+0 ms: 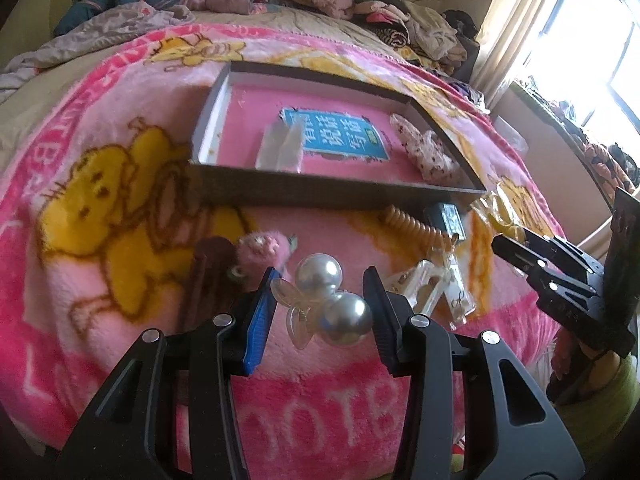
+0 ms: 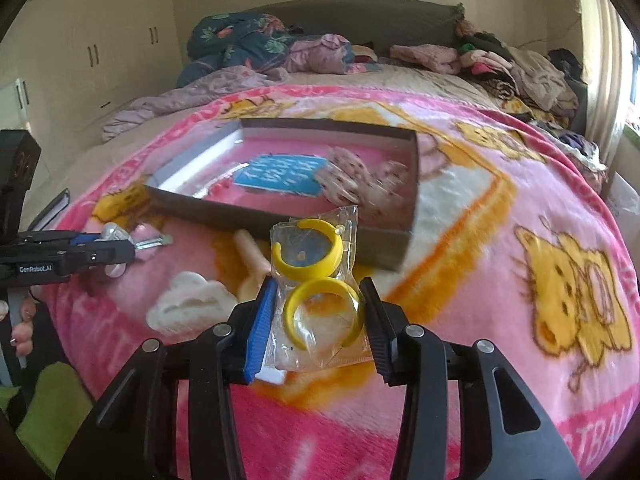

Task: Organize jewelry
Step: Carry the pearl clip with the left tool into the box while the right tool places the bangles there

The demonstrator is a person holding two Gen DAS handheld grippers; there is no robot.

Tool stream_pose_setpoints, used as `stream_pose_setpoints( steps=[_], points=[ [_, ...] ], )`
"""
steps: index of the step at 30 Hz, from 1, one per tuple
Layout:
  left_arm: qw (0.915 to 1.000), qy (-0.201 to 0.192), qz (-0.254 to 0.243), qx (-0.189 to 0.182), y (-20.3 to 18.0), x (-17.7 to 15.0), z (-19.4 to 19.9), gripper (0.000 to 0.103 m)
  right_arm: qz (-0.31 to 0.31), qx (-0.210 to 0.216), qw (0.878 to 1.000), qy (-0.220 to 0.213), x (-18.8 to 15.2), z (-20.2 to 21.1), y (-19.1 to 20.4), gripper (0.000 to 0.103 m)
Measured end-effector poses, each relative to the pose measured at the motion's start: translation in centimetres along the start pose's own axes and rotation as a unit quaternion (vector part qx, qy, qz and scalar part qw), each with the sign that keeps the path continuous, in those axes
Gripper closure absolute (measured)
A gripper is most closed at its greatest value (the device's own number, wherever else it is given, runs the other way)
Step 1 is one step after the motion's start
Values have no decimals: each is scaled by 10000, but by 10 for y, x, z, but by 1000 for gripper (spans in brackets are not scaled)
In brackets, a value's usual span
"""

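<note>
My left gripper (image 1: pixel 320 306) is shut on a clear claw clip with two big pearl balls (image 1: pixel 334 292), held a little above the pink blanket. In the right wrist view that gripper (image 2: pixel 116 248) shows at the left edge. My right gripper (image 2: pixel 318 306) is shut on a clear bag of yellow hoop earrings (image 2: pixel 316 280); the bag's top sticks up past the fingertips. It also appears at the right of the left wrist view (image 1: pixel 508 250). Beyond both lies a shallow grey box (image 1: pixel 320 194) (image 2: pixel 280 220) with a pink floor, a blue card (image 1: pixel 340 140) and a floral fabric piece (image 1: pixel 428 152).
On the blanket in front of the box lie a pink fuzzy clip (image 1: pixel 260 246), a brown clip (image 1: pixel 208 272), a gold spiral tie (image 1: pixel 412 226), a clear-and-white claw clip (image 1: pixel 432 284) and a white cloud-shaped clip (image 2: pixel 188 304). Piled clothes (image 2: pixel 500 68) line the bed's far end.
</note>
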State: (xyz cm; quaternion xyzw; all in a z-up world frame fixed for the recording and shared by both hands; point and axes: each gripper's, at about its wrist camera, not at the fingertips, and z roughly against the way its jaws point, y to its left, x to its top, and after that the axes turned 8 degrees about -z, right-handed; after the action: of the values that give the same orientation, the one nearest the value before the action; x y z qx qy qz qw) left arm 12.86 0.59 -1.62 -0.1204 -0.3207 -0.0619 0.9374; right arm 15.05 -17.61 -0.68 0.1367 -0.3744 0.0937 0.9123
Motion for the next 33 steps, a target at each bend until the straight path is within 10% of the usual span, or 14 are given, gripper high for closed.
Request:
stream_pose_setpoints(
  steps=[33],
  points=[
    [9992,-45,-43,403,44,68,-8,68,47,180,9997,-157,59,-34,18,62]
  ],
)
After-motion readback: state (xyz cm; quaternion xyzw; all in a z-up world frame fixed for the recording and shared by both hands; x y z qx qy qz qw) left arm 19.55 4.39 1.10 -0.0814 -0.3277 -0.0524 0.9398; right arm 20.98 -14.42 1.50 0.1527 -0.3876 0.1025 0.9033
